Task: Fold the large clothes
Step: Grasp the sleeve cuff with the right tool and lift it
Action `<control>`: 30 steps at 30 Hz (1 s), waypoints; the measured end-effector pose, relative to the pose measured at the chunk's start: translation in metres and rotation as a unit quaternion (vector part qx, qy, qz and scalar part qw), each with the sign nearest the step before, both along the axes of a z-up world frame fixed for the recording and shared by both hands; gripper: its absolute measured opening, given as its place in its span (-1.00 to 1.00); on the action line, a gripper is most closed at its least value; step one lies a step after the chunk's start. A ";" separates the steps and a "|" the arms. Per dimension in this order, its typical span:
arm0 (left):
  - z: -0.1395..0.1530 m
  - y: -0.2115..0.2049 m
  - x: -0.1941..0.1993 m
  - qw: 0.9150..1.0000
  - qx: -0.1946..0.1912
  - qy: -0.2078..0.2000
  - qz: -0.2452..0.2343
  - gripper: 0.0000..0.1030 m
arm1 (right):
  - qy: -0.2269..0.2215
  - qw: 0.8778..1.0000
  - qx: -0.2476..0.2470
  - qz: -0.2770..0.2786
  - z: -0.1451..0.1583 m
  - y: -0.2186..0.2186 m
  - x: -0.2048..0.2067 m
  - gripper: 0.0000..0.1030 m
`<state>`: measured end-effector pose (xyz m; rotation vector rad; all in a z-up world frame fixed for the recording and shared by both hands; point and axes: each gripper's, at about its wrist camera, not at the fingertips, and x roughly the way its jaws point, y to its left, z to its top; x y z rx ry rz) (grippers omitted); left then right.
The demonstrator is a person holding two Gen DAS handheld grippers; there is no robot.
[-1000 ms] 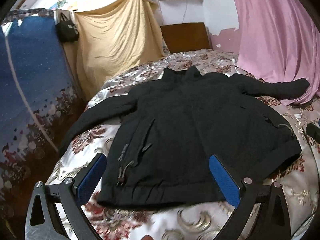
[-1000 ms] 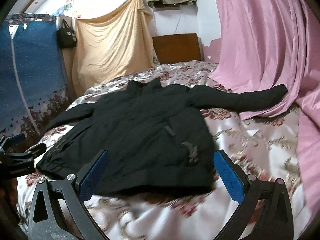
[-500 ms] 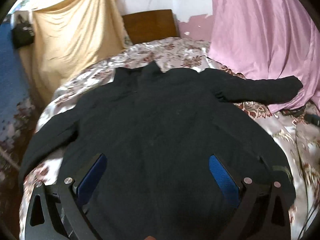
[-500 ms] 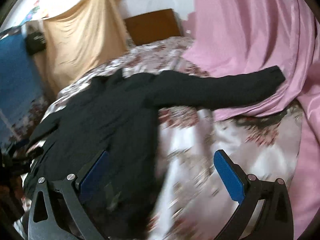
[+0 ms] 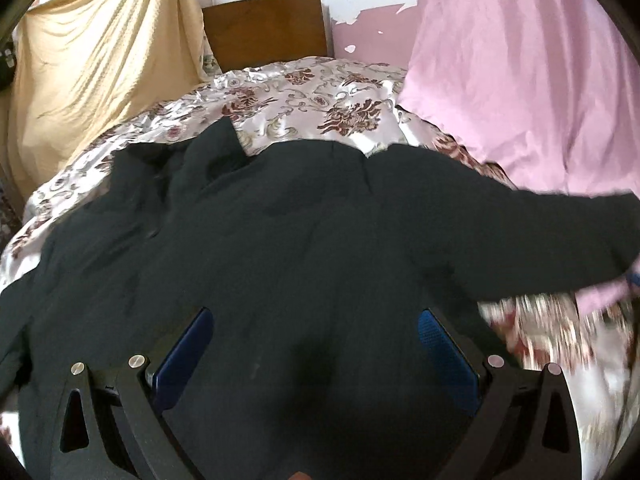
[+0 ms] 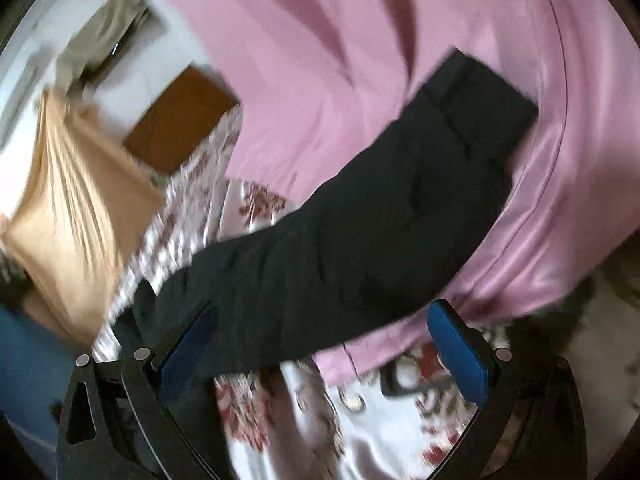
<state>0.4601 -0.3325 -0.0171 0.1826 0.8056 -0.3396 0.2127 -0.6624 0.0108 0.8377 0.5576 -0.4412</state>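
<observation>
Black padded fabric fills most of the left wrist view: the jacket (image 5: 280, 248) lies spread on the floral bedspread (image 5: 320, 92), now directly under and in front of the left hand-held gripper (image 5: 314, 354). A second ago this gripper stood back at the hem, with the whole jacket ahead of it; it has moved forward over the body. Its blue pads are wide apart and hold nothing.

The right hand-held gripper (image 6: 322, 354) has swung to the side and tilted, so that the jacket's sleeve (image 6: 380, 232) crosses just ahead of its fingers, with the cuff (image 6: 480, 104) far ahead against the pink curtain (image 6: 360, 40). One second ago it faced the jacket's hem. Its jaws are also fully open and empty, and the left pad (image 6: 188, 356) is close beside the sleeve; the blur hides whether it touches.

I judge that folding has not started yet, and that the outstretched sleeve will probably be grasped first and brought over the body.
</observation>
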 end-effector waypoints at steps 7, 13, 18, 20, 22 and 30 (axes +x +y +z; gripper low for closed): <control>-0.029 -0.031 0.059 0.999 0.026 0.010 0.026 1.00 | -0.059 0.994 0.054 -0.068 -0.036 -0.015 0.009 0.75; -0.067 -0.042 0.079 0.997 0.035 0.063 0.035 1.00 | -0.035 0.991 0.056 -0.117 -0.047 -0.019 0.014 0.35; -0.082 -0.040 0.082 0.996 0.025 0.083 0.037 1.00 | -0.033 0.989 0.046 -0.135 -0.054 -0.025 0.025 -0.65; -0.084 -0.041 0.082 0.995 0.029 0.086 0.037 1.00 | -0.041 0.990 0.028 -0.130 -0.052 -0.023 0.030 -0.84; -0.082 -0.039 0.083 0.995 0.023 0.092 0.033 1.00 | -0.038 0.992 -0.002 -0.118 -0.037 -0.015 0.036 -0.87; -0.032 0.024 0.068 0.992 -0.041 0.115 -0.010 1.00 | -0.067 0.985 -0.158 -0.017 0.050 0.048 0.068 -0.87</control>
